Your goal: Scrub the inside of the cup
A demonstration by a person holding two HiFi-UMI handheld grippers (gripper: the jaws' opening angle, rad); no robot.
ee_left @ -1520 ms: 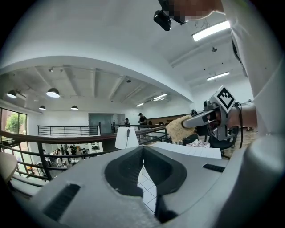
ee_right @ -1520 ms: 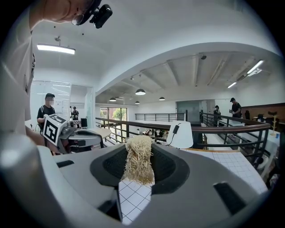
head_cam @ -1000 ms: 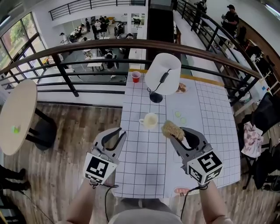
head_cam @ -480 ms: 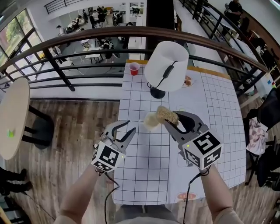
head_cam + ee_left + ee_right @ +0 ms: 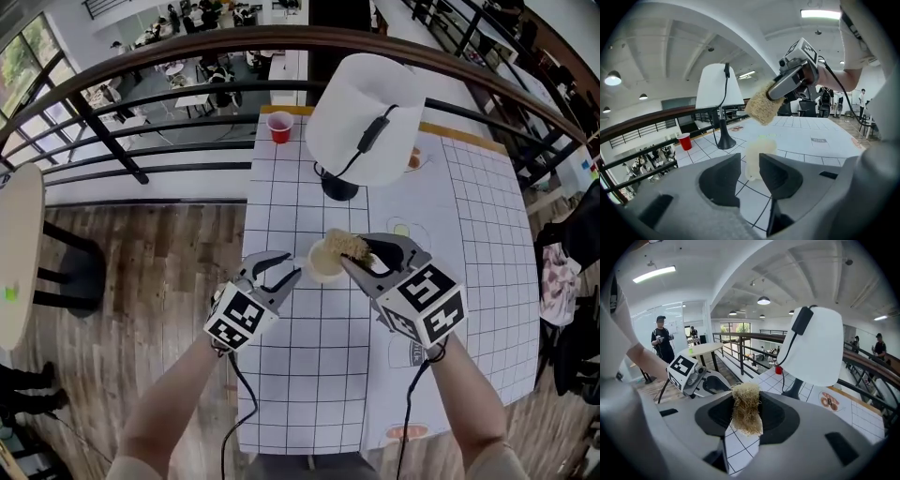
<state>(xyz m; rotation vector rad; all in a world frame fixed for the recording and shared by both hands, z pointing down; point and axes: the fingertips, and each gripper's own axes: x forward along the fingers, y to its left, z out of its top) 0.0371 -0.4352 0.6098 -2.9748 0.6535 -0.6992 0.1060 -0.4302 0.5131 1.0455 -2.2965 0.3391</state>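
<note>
A cream cup [image 5: 322, 262] stands on the white gridded table [image 5: 309, 375]. My right gripper [image 5: 361, 251] is shut on a tan fibrous scrubber [image 5: 345, 245], which hangs over the cup's far rim. In the right gripper view the scrubber [image 5: 746, 408] stands upright between the jaws of the right gripper [image 5: 746, 405]. My left gripper [image 5: 284, 270] sits just left of the cup with its jaws opening and nothing pressed between them. The left gripper view shows the cup [image 5: 757, 157] just beyond the left gripper [image 5: 749, 161] and the scrubber [image 5: 764, 104] above it.
A white lamp [image 5: 361, 117] on a black base stands behind the cup. A red cup [image 5: 279, 126] is at the table's far left corner, a plate of food [image 5: 413, 157] at the back right. A dark railing [image 5: 141, 103] runs behind. The table's left edge [image 5: 246, 309] is under my left gripper.
Both grippers have closed in on the cup. The scrubber has come left from beside the cup to over its rim, and the left gripper has moved right toward it.
</note>
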